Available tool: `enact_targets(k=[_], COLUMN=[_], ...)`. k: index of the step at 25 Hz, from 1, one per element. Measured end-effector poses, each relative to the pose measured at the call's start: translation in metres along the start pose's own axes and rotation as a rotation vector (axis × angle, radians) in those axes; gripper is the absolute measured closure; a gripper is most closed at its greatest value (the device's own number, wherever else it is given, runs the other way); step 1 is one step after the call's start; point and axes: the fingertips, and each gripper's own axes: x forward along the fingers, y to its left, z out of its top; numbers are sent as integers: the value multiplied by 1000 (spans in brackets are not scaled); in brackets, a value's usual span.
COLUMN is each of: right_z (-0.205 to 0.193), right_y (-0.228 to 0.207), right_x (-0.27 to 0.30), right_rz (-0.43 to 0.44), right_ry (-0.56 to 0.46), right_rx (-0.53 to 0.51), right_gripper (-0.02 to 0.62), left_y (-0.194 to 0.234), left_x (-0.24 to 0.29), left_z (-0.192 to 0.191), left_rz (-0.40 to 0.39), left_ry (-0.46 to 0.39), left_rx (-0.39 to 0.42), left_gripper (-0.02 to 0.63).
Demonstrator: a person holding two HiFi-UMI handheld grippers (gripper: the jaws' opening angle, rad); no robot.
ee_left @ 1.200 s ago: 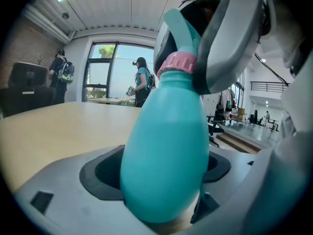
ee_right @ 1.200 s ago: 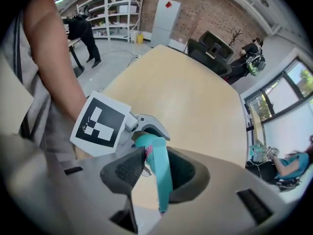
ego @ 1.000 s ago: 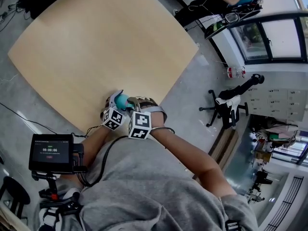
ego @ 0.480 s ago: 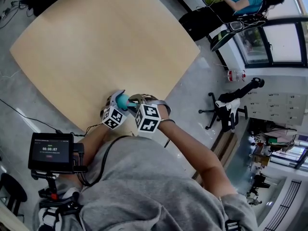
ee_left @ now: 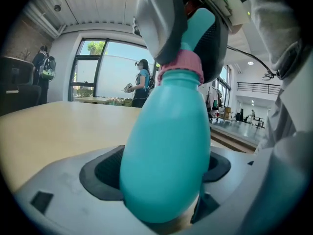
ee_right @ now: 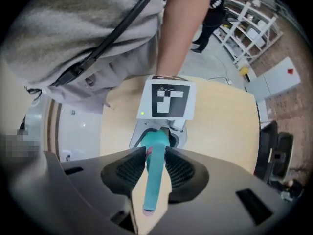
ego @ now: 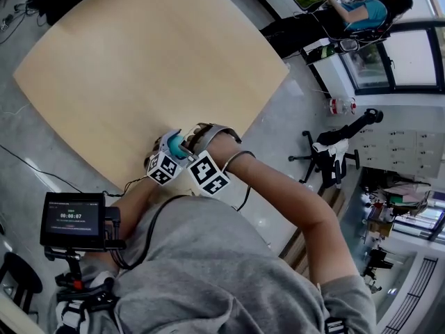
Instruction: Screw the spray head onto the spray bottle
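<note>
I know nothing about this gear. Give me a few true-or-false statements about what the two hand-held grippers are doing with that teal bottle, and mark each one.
1. The left hand-held gripper is clamped on the teal bottle. True.
2. The right hand-held gripper is empty. False: its jaws are closed on the spray head, from above.
3. The collar under the spray head is black. False: it is pink.
4. The table has a light wooden top. True.
</note>
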Motion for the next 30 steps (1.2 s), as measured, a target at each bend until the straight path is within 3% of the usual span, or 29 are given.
enact_targets(k=[5,6,7,8,11,13,15,19,21,24,30], right_z=[-6,-7,-6,-5,-11,-19,-23,-27,-28,-24,-19], right_y=[11,10,9,6,-6,-10,-11,-10,-11,-11,-8], right_x=[7,8,9,9,8,6,5,3,-1,-1,-7], right_rz=[47,51,54,59,96,117,95,-42,-98,-130,-56], right_ry=[238,257,246,210,46,-49,-119,-255,-314,-321,-318], right_rx=[-290,-277,-198,-40,663,1020,1237,1520,1586,1515,1379], right_gripper=[466,466,466,466,466,466,466,466,465,465,443], left_y=[-5,-5,-6,-6,-7,-6,-5,-3,-3,-4,-4], left_x=[4,4,4,5,6,6,6,4,3,2,1], left_z=[-2,-1,0,2,6,6,7,8,8,6,3], left_rz=[-56,-57,-56,-55,-47,-25,10,66,66,54,42], left_ry=[52,48,43,38,25,18,7,-12,-15,-17,-13], left_rx=[20,19,17,17,17,9,-5,-28,-30,-28,-26], left_gripper=[195,195,195,195,195,195,195,195,195,195,195])
